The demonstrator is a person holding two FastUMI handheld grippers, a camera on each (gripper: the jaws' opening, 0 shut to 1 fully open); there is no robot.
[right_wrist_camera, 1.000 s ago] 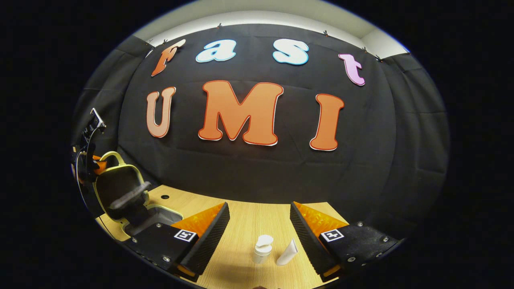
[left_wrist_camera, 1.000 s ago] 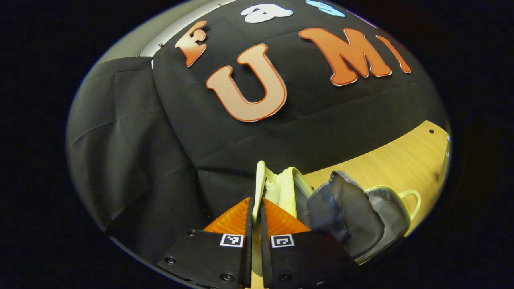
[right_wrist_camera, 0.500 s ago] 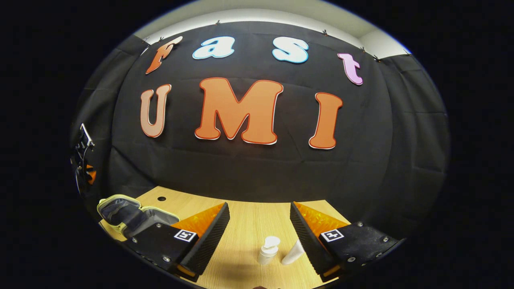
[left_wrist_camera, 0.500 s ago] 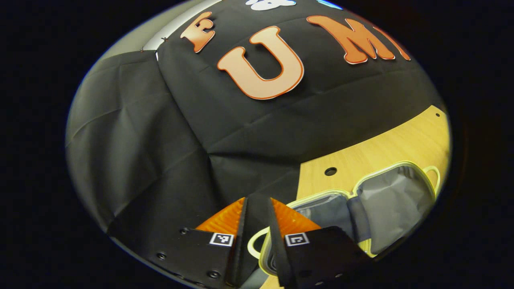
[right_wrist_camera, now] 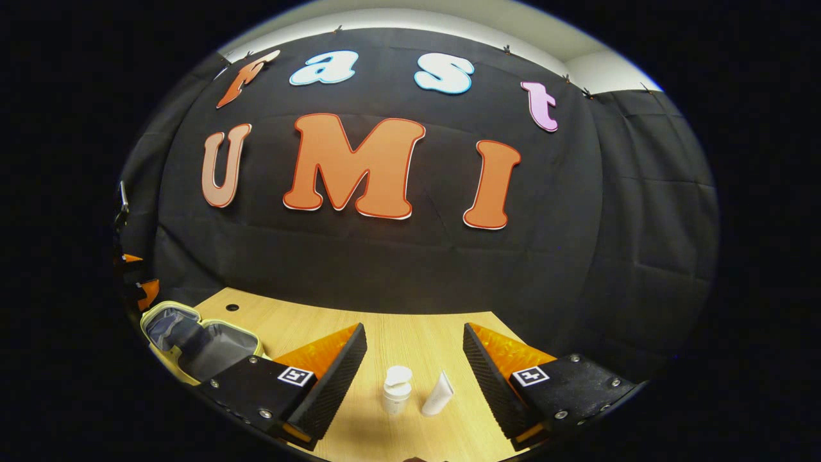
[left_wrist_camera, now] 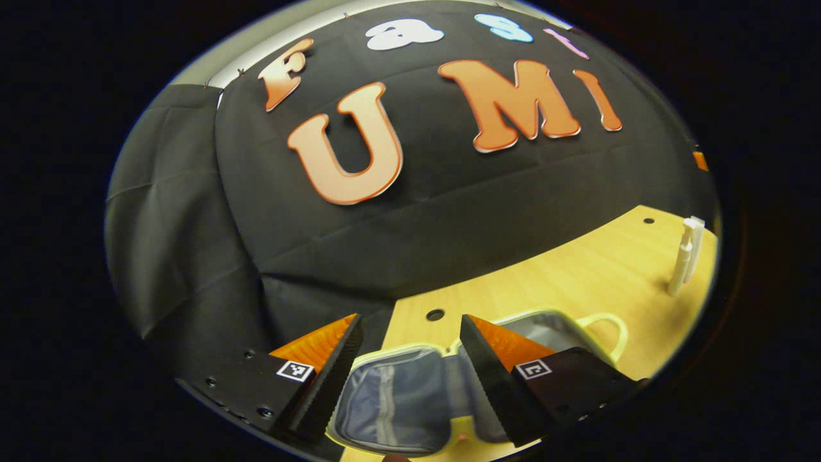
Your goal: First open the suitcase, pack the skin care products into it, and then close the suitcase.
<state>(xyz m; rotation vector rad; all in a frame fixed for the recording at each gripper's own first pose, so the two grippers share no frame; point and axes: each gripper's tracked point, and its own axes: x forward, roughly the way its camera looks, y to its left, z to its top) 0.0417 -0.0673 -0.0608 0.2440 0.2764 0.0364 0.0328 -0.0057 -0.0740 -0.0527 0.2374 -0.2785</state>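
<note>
The small suitcase (left_wrist_camera: pixel 392 403), pale yellow-green with a grey lining, lies flat and wide open on the wooden table. My left gripper (left_wrist_camera: pixel 409 319) hovers open just over its near half, holding nothing. The suitcase handle (left_wrist_camera: pixel 610 326) points right. In the right gripper view the open suitcase (right_wrist_camera: pixel 221 343) sits at the left edge. My right gripper (right_wrist_camera: pixel 413 327) is open, with a white pump bottle (right_wrist_camera: pixel 396 389) and a white tube (right_wrist_camera: pixel 439 393) standing on the table ahead, between its fingers but apart from them. The same white bottle (left_wrist_camera: pixel 684 255) stands far right in the left gripper view.
The light wooden table (right_wrist_camera: pixel 410 333) runs back to the black cloth wall. It has small round holes (left_wrist_camera: pixel 435 315) near the back, one beside the suitcase. Part of the other gripper (right_wrist_camera: pixel 138 274) shows at the far left edge, above the suitcase.
My left gripper let go of the suitcase lid and opened. The lid, upright a second ago, now lies flat on the table. The right gripper shifted only slightly.
</note>
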